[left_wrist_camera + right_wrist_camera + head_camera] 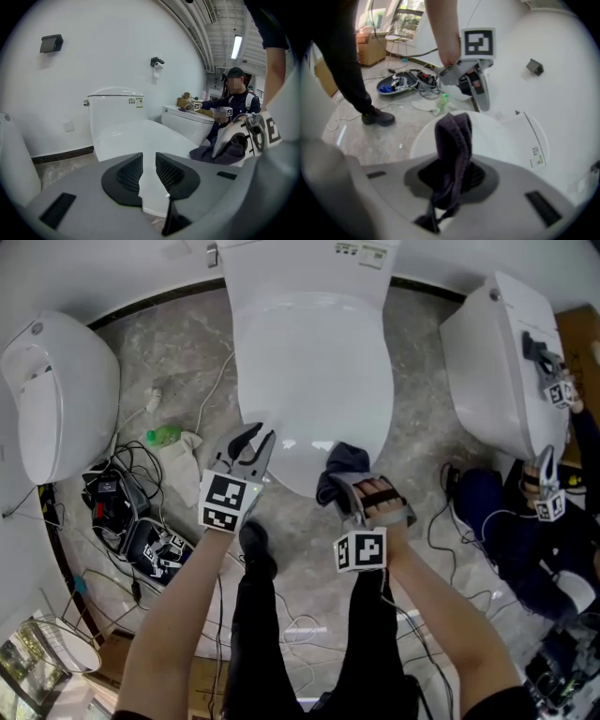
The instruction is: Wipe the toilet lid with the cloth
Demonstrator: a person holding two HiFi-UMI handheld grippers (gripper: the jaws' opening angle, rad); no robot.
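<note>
1. Right gripper view: the right gripper (454, 178) has its jaws clenched on the dark cloth (452, 136). One bunch of cloth stands up between the pads, and a fold hangs below them.
2. Just beyond these jaw tips lies the white toilet lid (497, 136), which is closed. The cloth is at its front edge. From this angle I cannot say for sure that the cloth presses on the lid; in the head view it seems to rest on the rim.
3. In the left gripper view, the left gripper (149, 171) has its jaws a little apart and grasps nothing; only the lid shows through the gap. The lid stretches ahead of these jaws, and the cloth is off to their right.
4. I judge that the wiping is only at its start. The cloth is at the near edge, and the wide surface ahead of the jaws looks not yet covered.
5. The next move calls for a firm grip and for pressing the cloth flat. The cloth should then sweep away from the jaws toward the tank (309, 268) and from side to side. The left gripper should stay out of this path.
</note>
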